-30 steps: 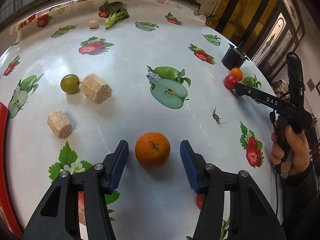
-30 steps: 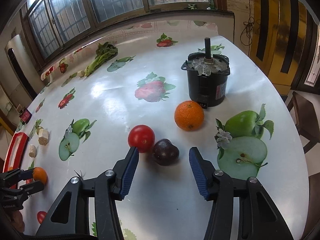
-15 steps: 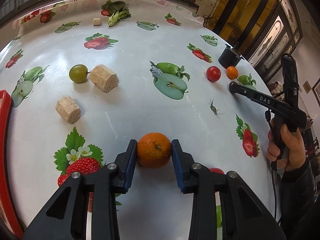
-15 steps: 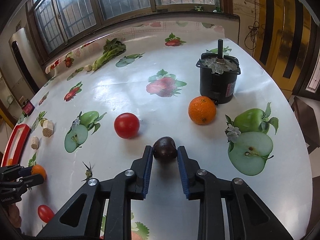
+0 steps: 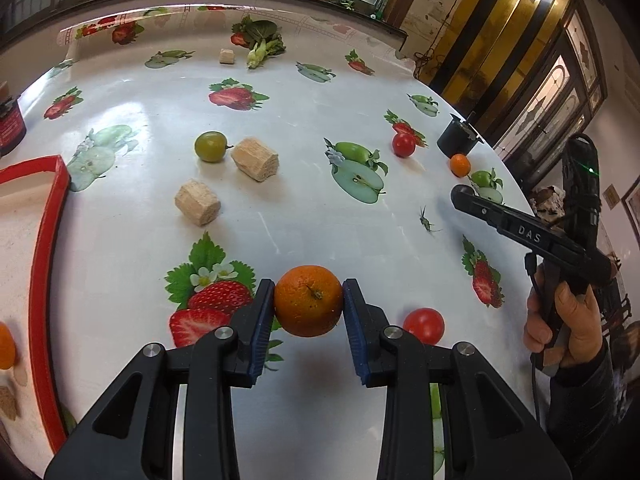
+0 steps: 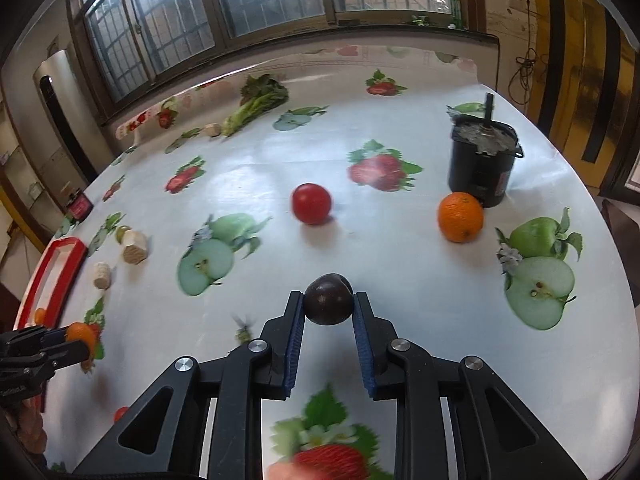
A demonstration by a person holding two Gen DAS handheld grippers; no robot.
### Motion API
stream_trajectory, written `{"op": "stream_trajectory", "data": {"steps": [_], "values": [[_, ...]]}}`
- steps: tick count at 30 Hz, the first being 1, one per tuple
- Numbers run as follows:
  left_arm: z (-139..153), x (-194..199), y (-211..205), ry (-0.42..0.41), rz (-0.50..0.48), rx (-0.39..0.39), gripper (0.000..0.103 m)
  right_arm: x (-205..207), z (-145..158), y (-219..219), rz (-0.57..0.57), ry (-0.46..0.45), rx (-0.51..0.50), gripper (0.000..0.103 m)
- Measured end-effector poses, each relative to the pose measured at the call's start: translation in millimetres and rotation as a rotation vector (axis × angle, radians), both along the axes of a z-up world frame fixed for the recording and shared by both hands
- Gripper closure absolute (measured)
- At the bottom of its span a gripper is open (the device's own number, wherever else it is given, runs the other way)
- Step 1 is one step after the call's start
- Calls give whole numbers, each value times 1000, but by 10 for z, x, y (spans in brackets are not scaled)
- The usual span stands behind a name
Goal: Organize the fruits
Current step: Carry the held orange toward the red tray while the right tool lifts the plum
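Note:
My left gripper (image 5: 308,302) is shut on an orange (image 5: 308,300) and holds it above the fruit-print tablecloth. My right gripper (image 6: 328,306) is shut on a dark plum (image 6: 328,305), lifted off the table. A red tray (image 5: 44,264) lies at the left, with a small orange fruit (image 5: 6,346) in it. Loose on the table are a green plum (image 5: 210,146), a red tomato (image 5: 423,325) near my left gripper, another tomato (image 6: 311,203) and a second orange (image 6: 460,217).
Two wooden blocks (image 5: 255,159) (image 5: 197,202) lie mid-table. A black motor (image 6: 482,160) stands at the far right by the second orange. Leafy greens (image 6: 256,102) lie at the back edge. A dark jar (image 5: 10,124) stands at the far left.
Both grippers closed on their fruit, the left on the orange and the right on the plum, then lifted and drew back. The red tray has come into the left view.

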State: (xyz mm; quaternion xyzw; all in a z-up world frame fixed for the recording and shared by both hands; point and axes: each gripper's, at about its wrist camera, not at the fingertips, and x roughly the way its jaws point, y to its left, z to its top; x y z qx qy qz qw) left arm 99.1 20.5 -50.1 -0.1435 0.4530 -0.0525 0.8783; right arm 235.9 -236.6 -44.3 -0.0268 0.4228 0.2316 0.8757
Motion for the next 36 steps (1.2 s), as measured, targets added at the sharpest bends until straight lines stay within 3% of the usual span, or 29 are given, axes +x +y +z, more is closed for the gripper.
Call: {"op": "stream_trajectory", "data": {"steps": [8,13,22,36], "values": [[110,-283,256,-32,67,-1,72,-626,214,585,147,-21,69,78],[227,-493,451,-66,140,43,72,-873,266,864,197,-21,90,78],[336,-845,790,-98,244,117,71,-1206,257,1261,268,11,132,78],[304,-1203,1149,-95,330,110,71,-1504,268,1714,354,21,141,78]]}}
